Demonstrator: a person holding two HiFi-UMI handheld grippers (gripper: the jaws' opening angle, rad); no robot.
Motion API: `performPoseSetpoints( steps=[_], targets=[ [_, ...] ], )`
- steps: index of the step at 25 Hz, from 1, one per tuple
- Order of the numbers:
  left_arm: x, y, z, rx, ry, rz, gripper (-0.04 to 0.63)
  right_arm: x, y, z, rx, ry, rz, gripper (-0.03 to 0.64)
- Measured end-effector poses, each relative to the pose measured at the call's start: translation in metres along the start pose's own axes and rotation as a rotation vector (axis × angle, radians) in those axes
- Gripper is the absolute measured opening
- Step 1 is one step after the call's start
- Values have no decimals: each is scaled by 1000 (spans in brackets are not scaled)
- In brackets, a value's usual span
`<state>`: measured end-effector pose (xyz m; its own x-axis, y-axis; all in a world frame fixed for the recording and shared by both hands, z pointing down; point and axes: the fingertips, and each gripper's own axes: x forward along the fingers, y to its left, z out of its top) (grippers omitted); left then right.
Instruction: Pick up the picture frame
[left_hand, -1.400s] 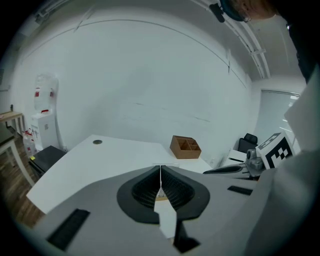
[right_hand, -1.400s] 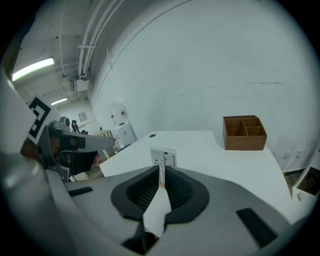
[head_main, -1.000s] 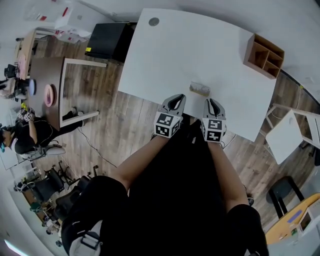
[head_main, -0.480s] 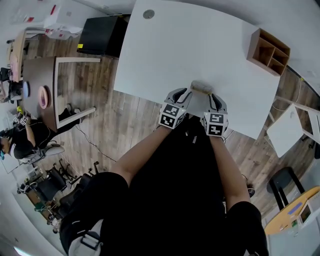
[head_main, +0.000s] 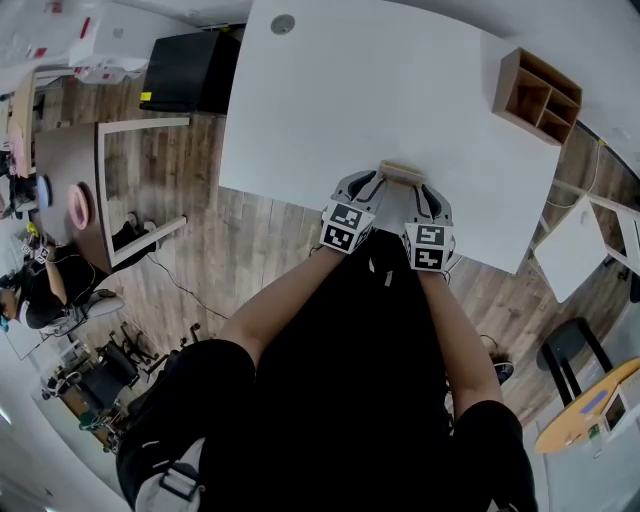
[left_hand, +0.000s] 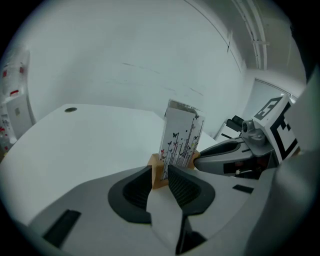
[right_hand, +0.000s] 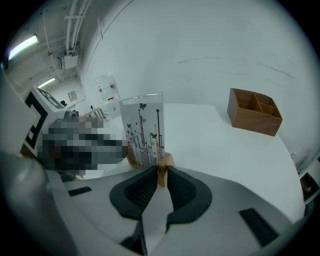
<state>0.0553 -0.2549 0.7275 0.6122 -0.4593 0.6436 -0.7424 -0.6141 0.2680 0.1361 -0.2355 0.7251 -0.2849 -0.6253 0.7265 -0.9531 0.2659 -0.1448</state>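
Note:
The picture frame (head_main: 403, 172) is a clear panel printed with butterflies and stems, standing upright in a light wooden base near the front edge of the white table (head_main: 370, 90). My left gripper (head_main: 366, 188) is shut on the base's left end; in the left gripper view the panel (left_hand: 181, 137) rises just past the left gripper (left_hand: 160, 176). My right gripper (head_main: 428, 196) is shut on the right end; in the right gripper view the panel (right_hand: 144, 129) stands ahead of the right gripper (right_hand: 161, 177). I cannot tell whether the base is off the table.
A wooden compartment box (head_main: 536, 95) sits at the table's far right corner, also in the right gripper view (right_hand: 254, 111). A cable hole (head_main: 283, 24) marks the far left. A black cabinet (head_main: 190, 70) and a seated person (head_main: 40, 290) are left of the table.
Both grippers moved forward from the table's front edge to the two ends of the frame's base and closed on it. The head view has shifted slightly forward.

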Motion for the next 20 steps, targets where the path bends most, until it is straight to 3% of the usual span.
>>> performPoseSetpoints(
  steps=[9,20],
  targets=[
    [10,3,7,5,-40,-19,99,5,-8,4,7,-50,-2,49],
    [-7,-6,9,19,-45,29,83,-9,-4,9,19,-78,40,49]
  ],
)
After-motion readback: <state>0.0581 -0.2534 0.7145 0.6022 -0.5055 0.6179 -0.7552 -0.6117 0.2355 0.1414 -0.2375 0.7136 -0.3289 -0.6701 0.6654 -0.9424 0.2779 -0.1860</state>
